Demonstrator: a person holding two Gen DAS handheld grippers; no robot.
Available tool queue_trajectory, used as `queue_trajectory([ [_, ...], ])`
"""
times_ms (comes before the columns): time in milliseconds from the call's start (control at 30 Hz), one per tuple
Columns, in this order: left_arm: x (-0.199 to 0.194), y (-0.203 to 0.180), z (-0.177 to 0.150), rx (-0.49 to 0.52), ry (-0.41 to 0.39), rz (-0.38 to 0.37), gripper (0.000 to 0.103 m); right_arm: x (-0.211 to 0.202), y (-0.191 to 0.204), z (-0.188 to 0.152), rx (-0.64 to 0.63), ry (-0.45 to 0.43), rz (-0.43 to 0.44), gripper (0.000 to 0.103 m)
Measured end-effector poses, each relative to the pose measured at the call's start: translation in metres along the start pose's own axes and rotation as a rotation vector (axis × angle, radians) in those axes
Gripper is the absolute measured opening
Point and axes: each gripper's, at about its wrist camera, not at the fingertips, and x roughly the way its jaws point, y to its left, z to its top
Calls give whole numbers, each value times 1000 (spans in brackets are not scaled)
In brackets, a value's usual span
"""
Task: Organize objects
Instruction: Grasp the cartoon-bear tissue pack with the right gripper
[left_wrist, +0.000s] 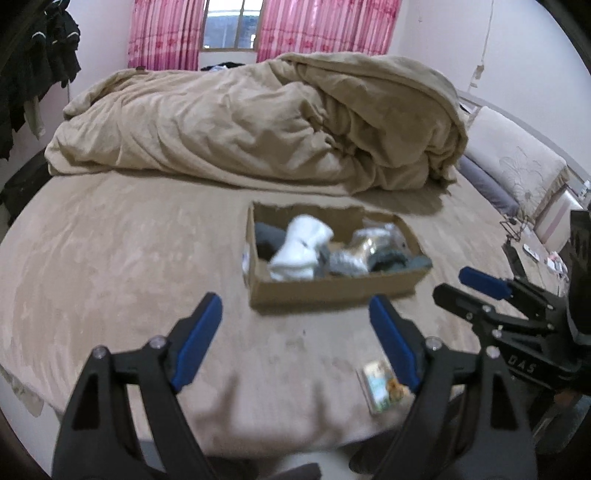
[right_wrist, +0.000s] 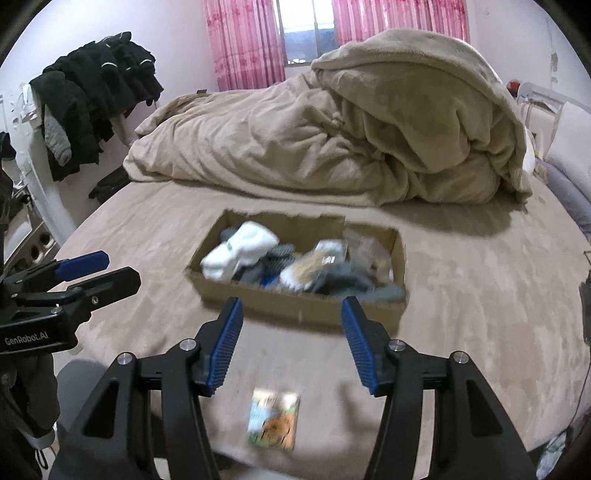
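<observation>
A cardboard box (left_wrist: 328, 290) (right_wrist: 295, 308) sits on the tan bed, filled with several socks, among them a white pair (left_wrist: 301, 245) (right_wrist: 240, 249) and grey ones (left_wrist: 343, 262) (right_wrist: 354, 280). A small flat packet (left_wrist: 382, 386) (right_wrist: 273, 421) lies on the bed near the front edge. My left gripper (left_wrist: 295, 317) is open and empty, short of the box; it also shows in the right wrist view (right_wrist: 110, 267). My right gripper (right_wrist: 291, 317) is open and empty, above the packet and short of the box; it also shows in the left wrist view (left_wrist: 454, 282).
A bunched tan duvet (left_wrist: 277, 122) (right_wrist: 369, 129) covers the far half of the bed. Pillows (left_wrist: 517, 158) lie at the right. Dark clothes (right_wrist: 96, 92) hang at the left. Pink curtains (left_wrist: 325, 26) frame a window at the back.
</observation>
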Motion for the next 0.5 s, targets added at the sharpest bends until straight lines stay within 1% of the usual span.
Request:
queue_trajectory([
  [133,2,-3,-24,1,35,2,83,3,5,-21,-2,38,8,58],
  [233,14,-1,-41,-6,82,18,83,14,8,-39,-6,81,16,58],
  [333,28,3,-54,-17,121,34,83,32,12,-54,-10,127,26,58],
  [500,53,8,-72,-26,178,53,83,70,15,-82,-21,211,-1,58],
])
